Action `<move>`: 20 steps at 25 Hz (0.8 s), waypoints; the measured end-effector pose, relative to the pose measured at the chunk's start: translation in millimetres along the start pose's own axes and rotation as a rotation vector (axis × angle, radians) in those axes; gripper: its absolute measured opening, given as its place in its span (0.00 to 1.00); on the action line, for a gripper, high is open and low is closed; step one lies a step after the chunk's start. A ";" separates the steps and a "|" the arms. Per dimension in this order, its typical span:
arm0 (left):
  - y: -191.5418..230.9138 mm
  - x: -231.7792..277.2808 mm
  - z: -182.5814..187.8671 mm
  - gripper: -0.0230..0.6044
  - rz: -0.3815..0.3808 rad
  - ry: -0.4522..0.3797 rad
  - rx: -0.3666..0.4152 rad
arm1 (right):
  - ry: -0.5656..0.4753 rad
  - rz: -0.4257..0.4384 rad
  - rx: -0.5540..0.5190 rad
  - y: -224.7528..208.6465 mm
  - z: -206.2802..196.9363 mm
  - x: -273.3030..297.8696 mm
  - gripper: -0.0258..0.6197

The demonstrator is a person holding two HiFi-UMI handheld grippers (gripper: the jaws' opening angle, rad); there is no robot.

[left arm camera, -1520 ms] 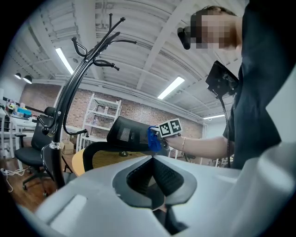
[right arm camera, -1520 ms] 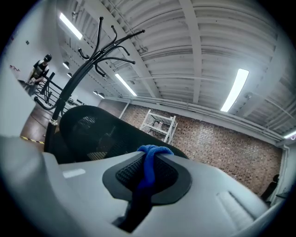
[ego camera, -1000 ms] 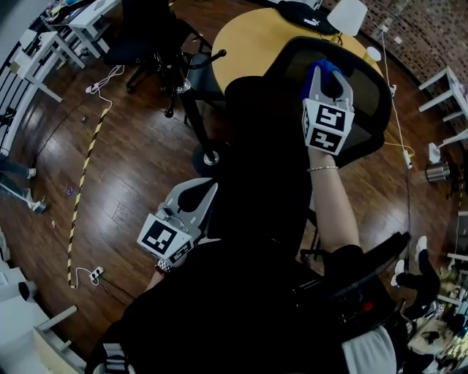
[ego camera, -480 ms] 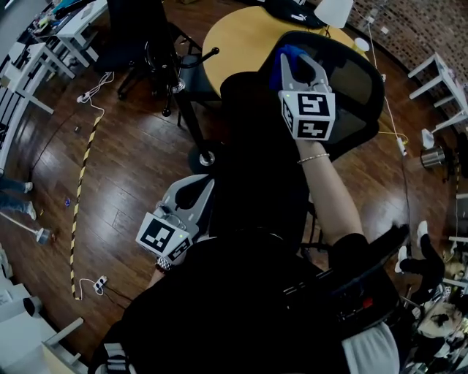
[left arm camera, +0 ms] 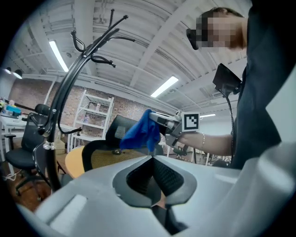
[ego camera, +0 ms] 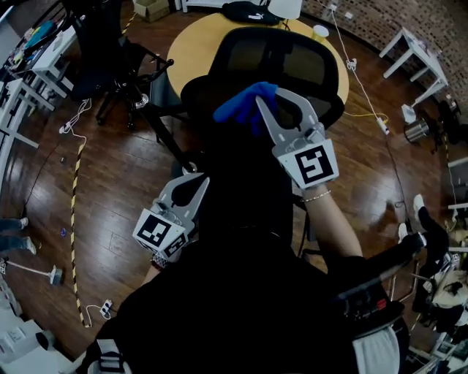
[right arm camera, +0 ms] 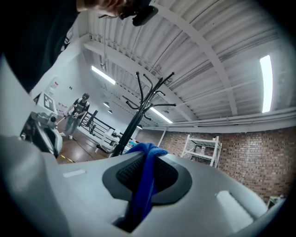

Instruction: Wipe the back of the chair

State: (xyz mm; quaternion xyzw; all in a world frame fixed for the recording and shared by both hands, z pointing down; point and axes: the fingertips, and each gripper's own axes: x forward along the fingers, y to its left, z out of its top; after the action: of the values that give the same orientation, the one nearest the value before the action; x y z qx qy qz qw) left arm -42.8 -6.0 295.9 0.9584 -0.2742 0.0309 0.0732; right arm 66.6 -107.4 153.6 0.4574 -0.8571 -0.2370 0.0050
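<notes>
The black mesh chair back stands ahead of me, in front of a round table. My right gripper is shut on a blue cloth, held by the back's near left edge; whether it touches is unclear. In the right gripper view the cloth hangs pinched in the right gripper. My left gripper hangs low at the left, shut and empty. In the left gripper view that gripper points at the cloth above the chair back.
A round yellow table stands behind the chair, with a black bag on it. A second black chair and a coat stand are at the left. White desks stand at the right. Cables and striped tape lie on the wooden floor.
My right gripper has carried the blue cloth from the right part of the mesh back leftward and toward me, to its near left edge. The left gripper has barely moved.
</notes>
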 end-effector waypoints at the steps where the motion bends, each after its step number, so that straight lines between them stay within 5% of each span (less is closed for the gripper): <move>1: -7.3 11.5 1.8 0.04 -0.019 0.003 0.036 | 0.022 -0.039 0.017 -12.7 -2.4 -20.0 0.09; 4: -37.2 45.4 1.0 0.04 -0.095 0.021 0.103 | 0.143 -0.185 0.036 -57.0 -31.7 -77.3 0.09; 10: -86.7 86.0 -2.5 0.04 -0.217 0.030 0.088 | 0.409 -0.395 0.066 -128.9 -125.5 -137.3 0.09; 20: -39.2 74.9 -7.6 0.04 -0.048 0.048 0.031 | 0.489 -0.386 -0.045 -152.8 -177.9 -99.9 0.09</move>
State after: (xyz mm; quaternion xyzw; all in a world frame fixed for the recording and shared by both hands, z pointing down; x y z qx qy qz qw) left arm 41.3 -11.0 306.1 0.9647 -0.2489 0.0563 0.0656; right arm 284.3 -171.9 269.5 0.6550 -0.7222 -0.1355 0.1763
